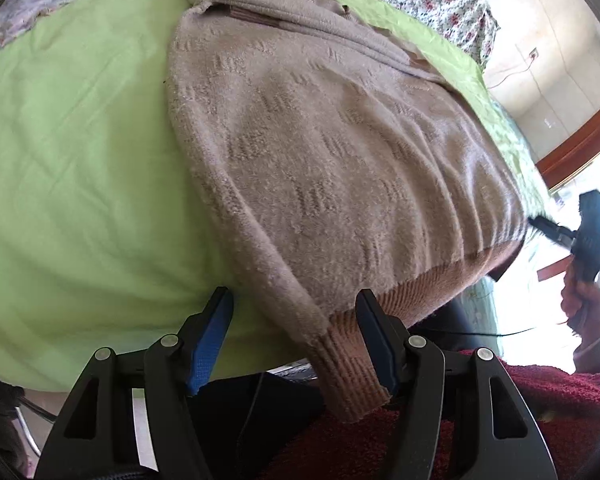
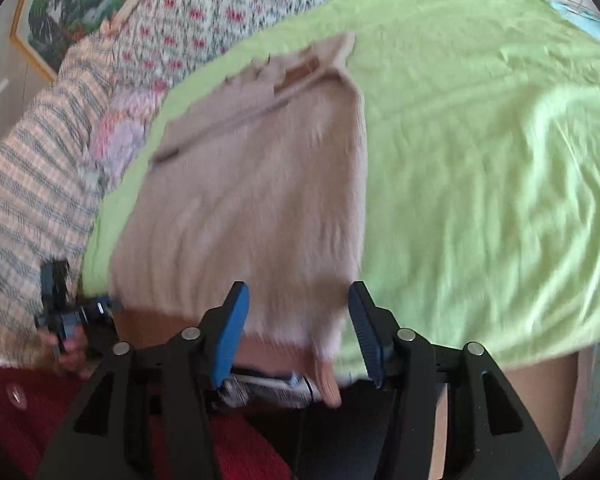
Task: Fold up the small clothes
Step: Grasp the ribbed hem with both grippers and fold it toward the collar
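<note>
A beige knit sweater (image 1: 320, 152) lies on a light green sheet (image 1: 80, 160), sleeves folded in at the far end. Its ribbed brown hem (image 1: 352, 364) hangs over the near edge. My left gripper (image 1: 296, 320) is open, its jaws on either side of the hem's left corner, not closed on it. In the right wrist view the sweater (image 2: 252, 200) is blurred; my right gripper (image 2: 298, 312) is open over the hem's near edge. The left gripper also shows in the right wrist view (image 2: 68, 312), and the right one in the left wrist view (image 1: 580, 236).
A floral bedspread (image 2: 220, 12) and a striped blanket (image 2: 28, 184) lie beyond the sheet. A framed picture (image 2: 60, 4) hangs on the wall. A dark red garment (image 1: 520, 420) is below the grippers. A wooden frame (image 1: 580, 140) stands at the right.
</note>
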{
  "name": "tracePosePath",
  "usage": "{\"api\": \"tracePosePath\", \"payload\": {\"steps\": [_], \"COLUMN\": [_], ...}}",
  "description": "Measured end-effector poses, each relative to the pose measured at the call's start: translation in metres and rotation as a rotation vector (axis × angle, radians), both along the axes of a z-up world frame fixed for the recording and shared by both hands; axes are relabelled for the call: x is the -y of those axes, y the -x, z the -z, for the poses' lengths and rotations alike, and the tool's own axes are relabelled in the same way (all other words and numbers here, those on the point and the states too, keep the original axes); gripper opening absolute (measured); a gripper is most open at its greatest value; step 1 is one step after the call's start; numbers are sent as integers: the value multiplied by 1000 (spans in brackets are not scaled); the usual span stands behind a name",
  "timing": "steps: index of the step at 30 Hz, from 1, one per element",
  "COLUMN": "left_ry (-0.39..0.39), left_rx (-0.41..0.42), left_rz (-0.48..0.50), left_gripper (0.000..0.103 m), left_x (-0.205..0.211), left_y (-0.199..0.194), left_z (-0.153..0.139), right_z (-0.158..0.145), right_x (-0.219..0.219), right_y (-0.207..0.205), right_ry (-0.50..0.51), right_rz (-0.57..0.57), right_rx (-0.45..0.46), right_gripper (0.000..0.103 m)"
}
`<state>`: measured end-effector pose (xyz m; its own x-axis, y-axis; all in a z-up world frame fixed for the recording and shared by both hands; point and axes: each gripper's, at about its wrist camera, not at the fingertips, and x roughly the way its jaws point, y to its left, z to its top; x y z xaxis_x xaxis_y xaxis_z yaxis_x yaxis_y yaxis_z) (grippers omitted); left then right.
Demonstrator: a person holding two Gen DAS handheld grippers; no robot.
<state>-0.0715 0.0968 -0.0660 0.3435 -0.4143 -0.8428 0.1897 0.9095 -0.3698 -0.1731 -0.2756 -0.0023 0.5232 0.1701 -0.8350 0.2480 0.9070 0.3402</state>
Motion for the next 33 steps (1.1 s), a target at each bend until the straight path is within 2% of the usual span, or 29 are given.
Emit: {"api": "tracePosePath", "payload": {"steps": [5, 9, 10, 11, 12, 13, 14, 15, 17, 18, 21, 23, 25, 27, 28, 30, 33], "left_ry": [23, 7, 4, -2, -3, 8, 33, 48, 65, 76, 119, 116, 96, 61, 53, 62, 103], "left_rx": [-32, -18, -12, -3, 0, -8, -10, -7, -5, -16, -64, -72, -57, -28, -20, 8, 74], "left_rz": [29, 62, 65, 66, 67, 63, 49, 34, 16, 18, 36, 72, 107, 142, 152, 161, 152], "left_gripper": [64, 64, 59, 38, 23, 12, 10, 9, 10, 10, 23, 30, 31, 24, 7, 8, 7], "left_x": [5, 10, 9, 10, 8, 4, -3, -8, -18, -20, -18, -8, 4, 17, 21, 22, 14], "left_y": [-2, -2, 0, -1, 0, 0, 0, -1, 1, 0, -4, -5, -3, 1, 2, 6, 15], "left_z": [6, 7, 6, 6, 5, 6, 6, 5, 4, 6, 14, 18, 19, 20, 19, 14, -7], "right_z": [17, 39, 46, 48, 49, 49, 48, 45, 42, 41, 46, 53, 57, 59, 57, 50, 28], "right_x": [-7, -13, -16, -19, -23, -25, -26, -26, -23, -19, -13, -12, -15, -21, -23, -26, -23], "right_y": [9, -2, -5, -5, -6, -5, -4, -2, 2, 4, 2, -2, -4, -5, -4, 0, 5], "right_ry": [-8, -47, -43, -37, -31, -30, -31, -39, -59, -76, -106, -117, -126, -124, -127, -161, -215], "right_rz": [-69, -101, -111, -119, -138, -153, -162, -174, -182, -177, -160, -155, -172, -198, -210, -224, -225], "right_rx": [-46, -66, -78, -79, -69, -58, -51, -36, -14, -2, -17, -30, -32, -34, -25, 12, 94], "right_gripper": [54, 54, 54, 54, 45, 36, 25, 18, 14, 14, 14, 14, 17, 17, 16, 11, 9]}}
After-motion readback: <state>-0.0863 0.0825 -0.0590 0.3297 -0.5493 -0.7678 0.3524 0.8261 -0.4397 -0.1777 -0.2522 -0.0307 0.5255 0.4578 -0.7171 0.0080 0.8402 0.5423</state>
